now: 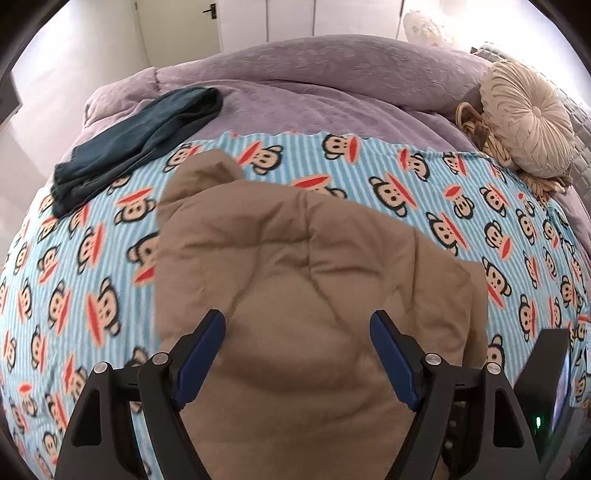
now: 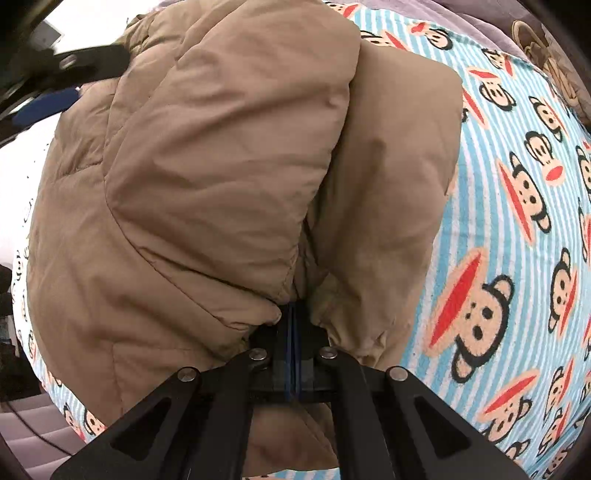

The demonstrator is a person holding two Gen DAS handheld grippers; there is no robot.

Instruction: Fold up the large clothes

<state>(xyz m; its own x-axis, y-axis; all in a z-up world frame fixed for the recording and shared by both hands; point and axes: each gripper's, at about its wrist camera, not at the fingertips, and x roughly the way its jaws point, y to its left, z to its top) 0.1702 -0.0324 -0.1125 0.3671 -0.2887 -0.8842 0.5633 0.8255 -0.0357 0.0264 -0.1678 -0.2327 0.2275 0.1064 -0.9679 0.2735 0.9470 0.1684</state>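
A tan padded jacket (image 1: 295, 266) lies partly folded on a blue striped monkey-print blanket (image 1: 92, 280) on the bed. My left gripper (image 1: 297, 325) is open above the jacket's near part, its blue pads spread wide with nothing between them. In the right wrist view the jacket (image 2: 221, 147) fills the frame, with a folded flap (image 2: 399, 158) on its right. My right gripper (image 2: 293, 314) is shut on the jacket's edge, and the fabric bunches around and hides the fingertips. The left gripper shows at the upper left of the right wrist view (image 2: 55, 99).
A folded dark teal garment (image 1: 140, 136) lies at the blanket's far left. A purple quilt (image 1: 314, 77) covers the bed behind. A round beige cushion (image 1: 528, 122) and a woven item (image 1: 476, 125) sit at the far right. A door (image 1: 177, 26) stands beyond.
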